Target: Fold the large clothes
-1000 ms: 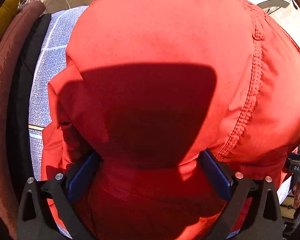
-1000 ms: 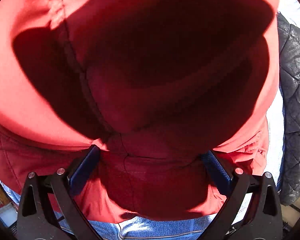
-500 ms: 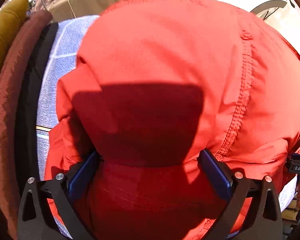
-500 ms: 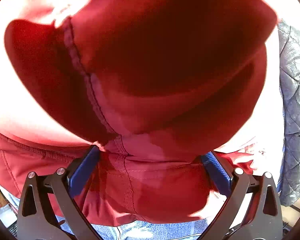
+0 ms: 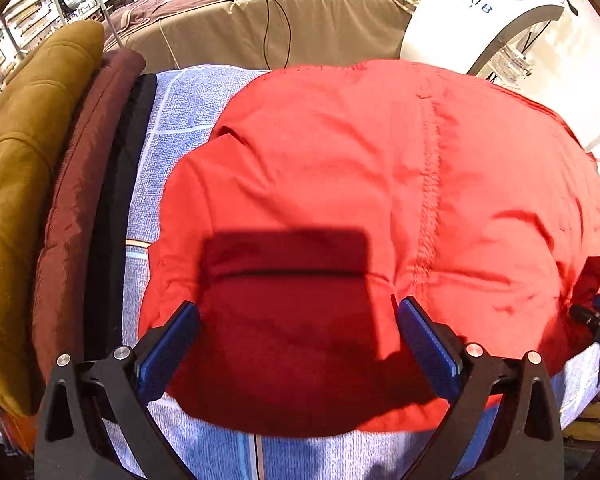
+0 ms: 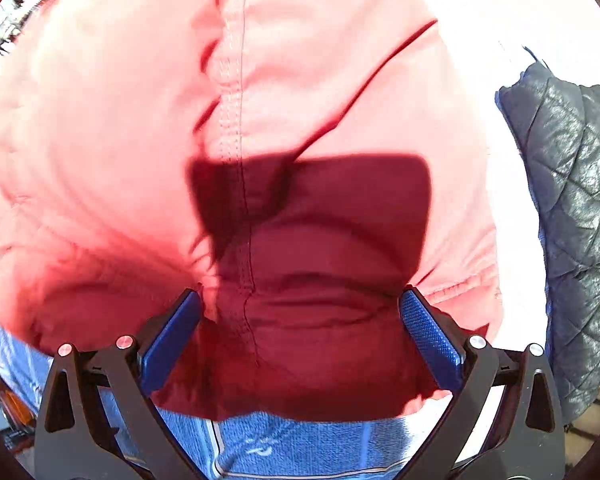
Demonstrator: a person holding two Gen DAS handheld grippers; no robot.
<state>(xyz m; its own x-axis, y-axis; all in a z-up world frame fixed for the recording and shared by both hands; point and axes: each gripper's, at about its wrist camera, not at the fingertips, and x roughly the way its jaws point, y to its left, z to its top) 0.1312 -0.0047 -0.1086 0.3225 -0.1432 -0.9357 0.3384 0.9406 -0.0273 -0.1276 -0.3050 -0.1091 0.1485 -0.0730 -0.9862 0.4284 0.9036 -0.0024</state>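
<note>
Red jacket (image 5: 380, 184) fills most of the left wrist frame, lying puffed on a blue patterned cover (image 5: 172, 152) that shows along the left side and bottom edge. Left gripper (image 5: 298, 344): blue pads spread wide, near edge of the jacket lying between them, nothing pinched. Right gripper (image 6: 300, 336): same stance, jaws apart, dark-shadowed fold of the red jacket (image 6: 100, 140) sitting in the gap; whether the pads touch the cloth is hard to say, since the right view is washed out by glare.

Key relation: the jacket lies straight ahead of both tools, running from bottom centre toward the top of each frame. A stitched seam (image 5: 428, 208) runs up-frame, just right of centre in the left view and just left of centre in the right view, so the tools likely flank that seam on the same near edge. Neither looks clearly nearer.

Surroundings: mustard cushion (image 5: 24, 168) and maroon garment (image 5: 76, 200) at far left of the left view; black quilted jacket (image 6: 572, 220) at right of the right view, just beside the red one.

Judgement: next move likely needs both jaws to close on the near edge.
</note>
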